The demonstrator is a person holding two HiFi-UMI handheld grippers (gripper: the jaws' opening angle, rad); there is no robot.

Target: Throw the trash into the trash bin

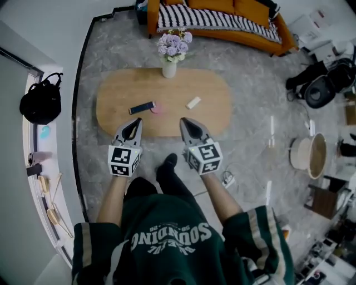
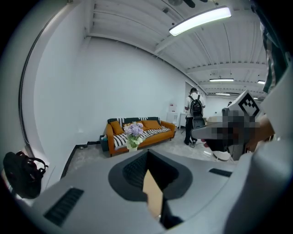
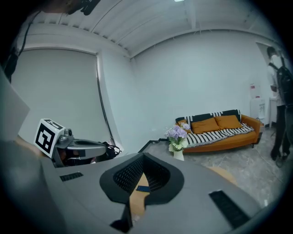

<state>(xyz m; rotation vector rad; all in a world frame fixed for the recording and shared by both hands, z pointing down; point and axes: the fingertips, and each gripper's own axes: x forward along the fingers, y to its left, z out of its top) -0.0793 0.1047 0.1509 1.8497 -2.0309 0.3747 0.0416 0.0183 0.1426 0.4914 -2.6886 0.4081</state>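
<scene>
Head view: left tongs (image 1: 137, 121) and right tongs (image 1: 183, 121) side by side, both pinched to a point, nothing in either. Left gripper view and right gripper view agree: the jaws are together, with only a sliver of tan bench top showing through the slot at their base. Right gripper view also catches the dark blue flat piece (image 3: 143, 188) through that slot.

Both tips hang over the near edge of the oval wooden bench (image 1: 214, 83), pointing to 12 o'clock.

Trash on the bench:
- the dark blue flat piece lies just at 12 o'clock of the left tongs
- a small pink lump (image 1: 158, 108) sits just beside its right end
- a small white piece (image 1: 193, 102) lies at 1 o'clock of the right tongs, apart from the other two

Tongs clear of all three.

At the bench's far edge, 12 o'clock, stands a white vase of purple flowers (image 1: 171, 53). Beyond it is an orange sofa (image 1: 239, 8) with a striped throw (image 1: 211, 21).

On the grey floor (image 1: 256, 111) at 3 o'clock of the right tongs is a round cream bin (image 1: 309, 156), well apart from the bench. At 9 o'clock a black bag (image 1: 40, 103) sits by the window ledge (image 1: 33, 167).

At 6 o'clock are the person's green shirt (image 1: 167, 239) and one black-socked foot (image 1: 167, 166), the foot between the two tongs.
</scene>
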